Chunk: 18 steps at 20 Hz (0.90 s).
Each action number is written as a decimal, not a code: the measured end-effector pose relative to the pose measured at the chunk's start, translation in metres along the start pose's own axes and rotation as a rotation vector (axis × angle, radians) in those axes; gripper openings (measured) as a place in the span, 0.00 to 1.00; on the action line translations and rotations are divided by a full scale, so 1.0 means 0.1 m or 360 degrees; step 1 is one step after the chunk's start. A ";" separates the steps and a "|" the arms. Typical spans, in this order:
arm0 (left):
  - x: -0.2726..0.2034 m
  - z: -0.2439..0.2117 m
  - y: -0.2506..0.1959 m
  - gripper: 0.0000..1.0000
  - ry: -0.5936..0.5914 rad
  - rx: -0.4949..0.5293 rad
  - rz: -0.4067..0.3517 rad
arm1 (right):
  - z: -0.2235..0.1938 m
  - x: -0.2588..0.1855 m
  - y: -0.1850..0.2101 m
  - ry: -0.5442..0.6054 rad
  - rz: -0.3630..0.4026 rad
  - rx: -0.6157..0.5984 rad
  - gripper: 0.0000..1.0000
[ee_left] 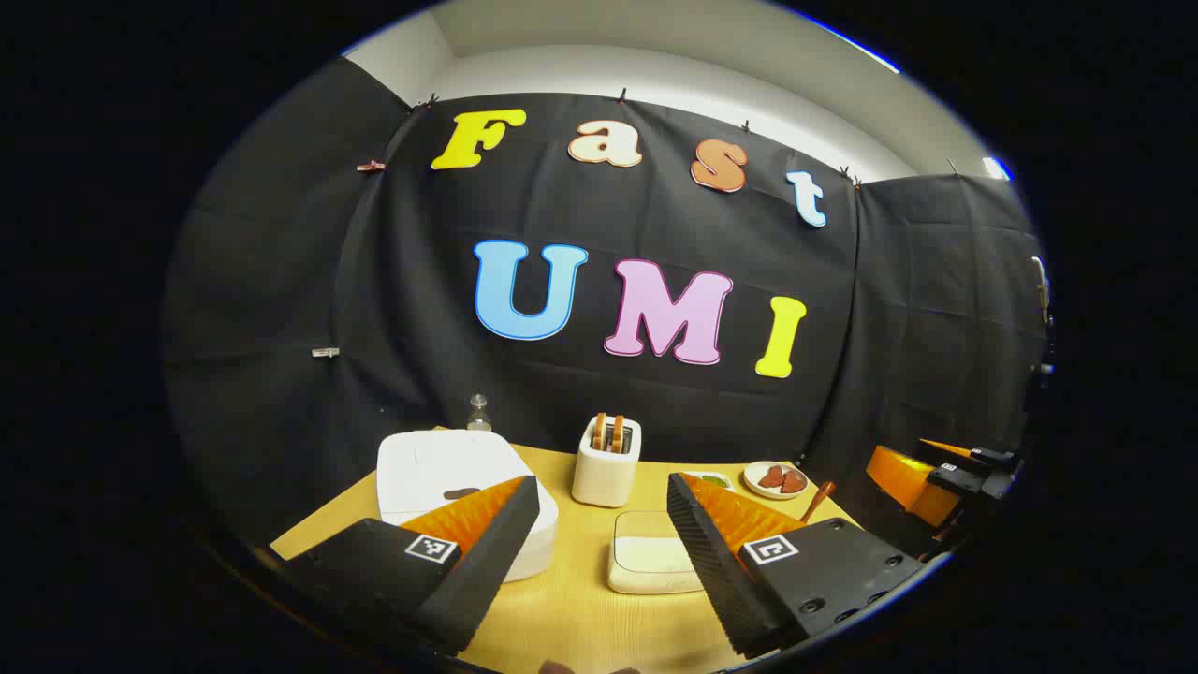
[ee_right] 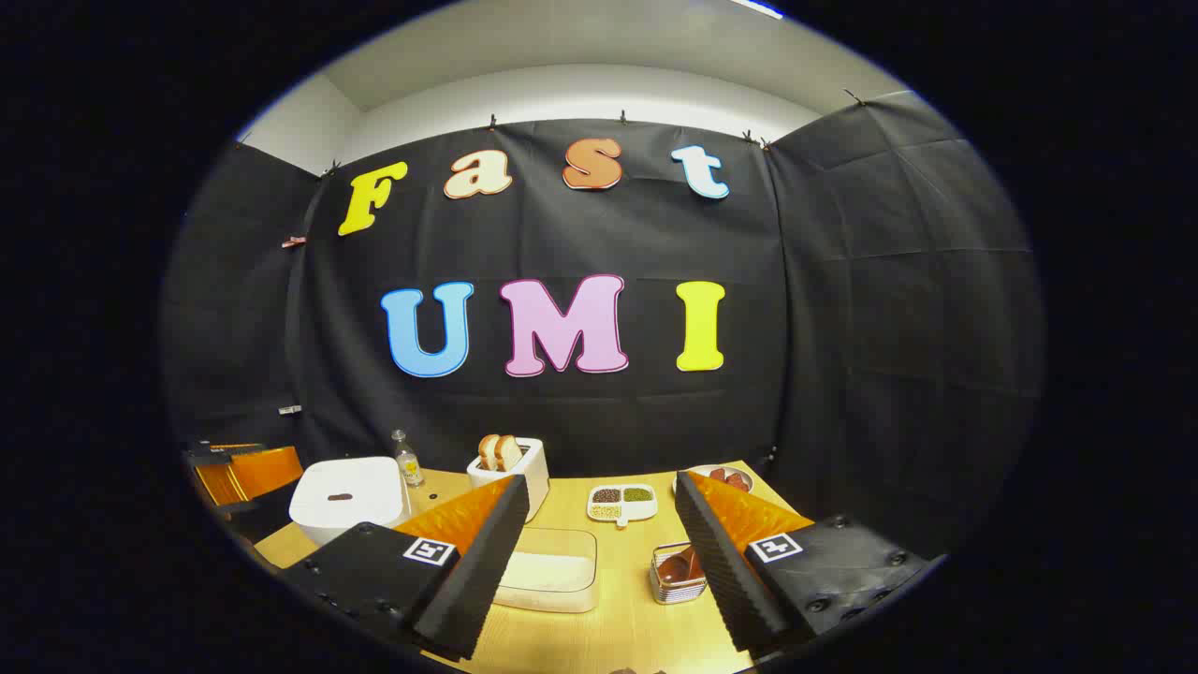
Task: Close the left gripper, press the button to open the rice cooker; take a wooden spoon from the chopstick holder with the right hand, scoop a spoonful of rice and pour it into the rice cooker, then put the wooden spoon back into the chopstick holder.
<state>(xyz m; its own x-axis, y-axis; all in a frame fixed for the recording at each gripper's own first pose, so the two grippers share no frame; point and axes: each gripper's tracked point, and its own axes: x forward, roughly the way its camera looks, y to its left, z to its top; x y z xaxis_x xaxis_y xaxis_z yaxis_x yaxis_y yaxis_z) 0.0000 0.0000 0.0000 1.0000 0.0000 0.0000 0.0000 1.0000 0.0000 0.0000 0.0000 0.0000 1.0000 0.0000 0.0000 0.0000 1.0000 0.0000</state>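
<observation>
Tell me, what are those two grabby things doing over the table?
Nothing has been touched yet. The left gripper hangs open above the white rice cooker, whose lid is down. The right gripper is open too, hovering near the chopstick holder where the wooden spoon sits. A shallow container of rice lies between them on the wooden table, with a toaster behind.

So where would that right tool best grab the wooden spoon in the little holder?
Probably the wooden spoon is best gripped at whatever part sticks up above the chopstick holder, coming from above with the right tool open. It sits inside the holder's walls, so a sideways approach looks blocked.
</observation>
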 end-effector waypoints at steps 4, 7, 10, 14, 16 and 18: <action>0.12 0.01 -0.11 0.95 -0.0011 0.0057 -0.0006 | 0.05 0.14 -0.09 -0.0024 0.0025 -0.0020 0.98; 0.22 0.06 -0.20 0.95 -0.0032 0.0072 -0.0003 | 0.08 0.23 -0.14 -0.0041 0.0042 -0.0041 0.98; 0.30 0.10 -0.30 0.95 -0.0043 0.0087 -0.0006 | 0.09 0.27 -0.18 -0.0040 0.0056 -0.0037 0.98; 0.37 0.13 -0.36 0.95 -0.0058 0.0120 -0.0008 | 0.15 0.34 -0.28 -0.0063 0.0042 -0.0013 0.98; 0.38 0.13 -0.33 0.95 -0.0057 0.0126 0.0009 | 0.19 0.42 -0.43 -0.0091 -0.0011 -0.0082 0.98; 0.39 0.13 -0.30 0.95 -0.0055 0.0117 0.0015 | 0.23 0.48 -0.60 -0.0107 -0.0070 -0.0097 0.98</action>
<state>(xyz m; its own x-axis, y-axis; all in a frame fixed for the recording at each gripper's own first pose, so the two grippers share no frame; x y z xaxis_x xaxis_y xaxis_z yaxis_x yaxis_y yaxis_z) 0.0390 -0.0304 0.0125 0.9994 0.0083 0.0349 -0.0108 0.9973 0.0732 0.0480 -0.0603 0.0234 0.9968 -0.0416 0.0684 0.0457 0.9972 -0.0595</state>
